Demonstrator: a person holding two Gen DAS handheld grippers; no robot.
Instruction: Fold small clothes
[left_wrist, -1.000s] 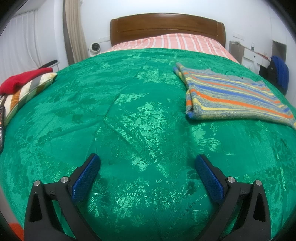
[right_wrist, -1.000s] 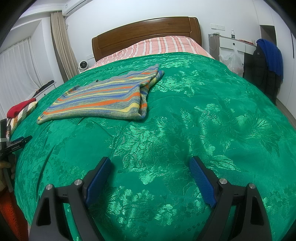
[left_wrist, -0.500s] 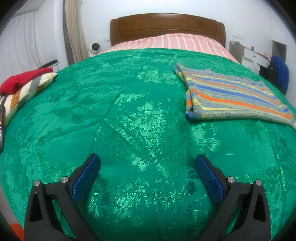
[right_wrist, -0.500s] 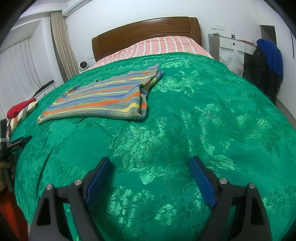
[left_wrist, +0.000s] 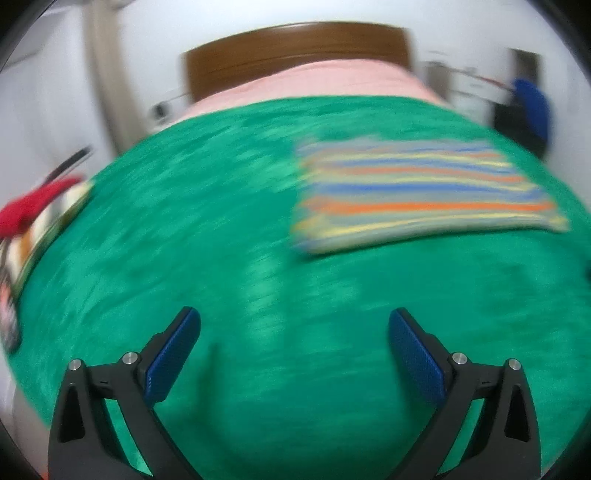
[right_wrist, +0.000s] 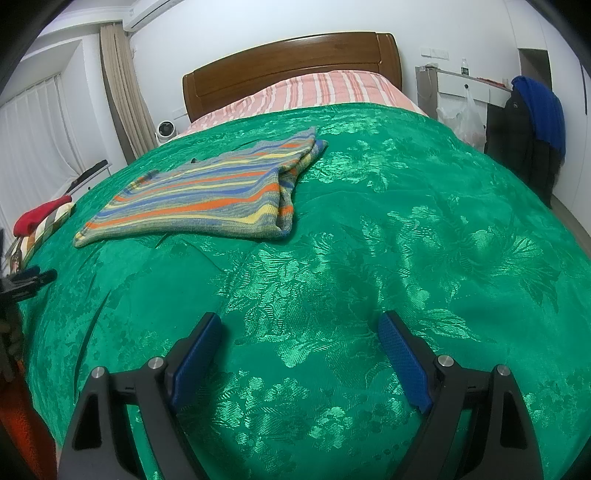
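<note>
A striped knit garment (right_wrist: 207, 195), folded flat, lies on the green bedspread (right_wrist: 388, 258) left of centre in the right wrist view. It also shows blurred in the left wrist view (left_wrist: 417, 192), to the upper right. My left gripper (left_wrist: 294, 323) is open and empty above the bedspread (left_wrist: 184, 240), well short of the garment. My right gripper (right_wrist: 300, 326) is open and empty, also short of the garment and to its right.
A wooden headboard (right_wrist: 291, 62) and a pink striped sheet (right_wrist: 321, 92) are at the far end. A red cloth on a striped pillow (right_wrist: 40, 218) lies at the left edge. A blue jacket (right_wrist: 543, 110) hangs at right. The left gripper's tip (right_wrist: 37, 278) shows at far left.
The left wrist view has gone blurred: my left gripper is moving, and the garment now sits more centred and lower in its view. The right gripper has not moved.
</note>
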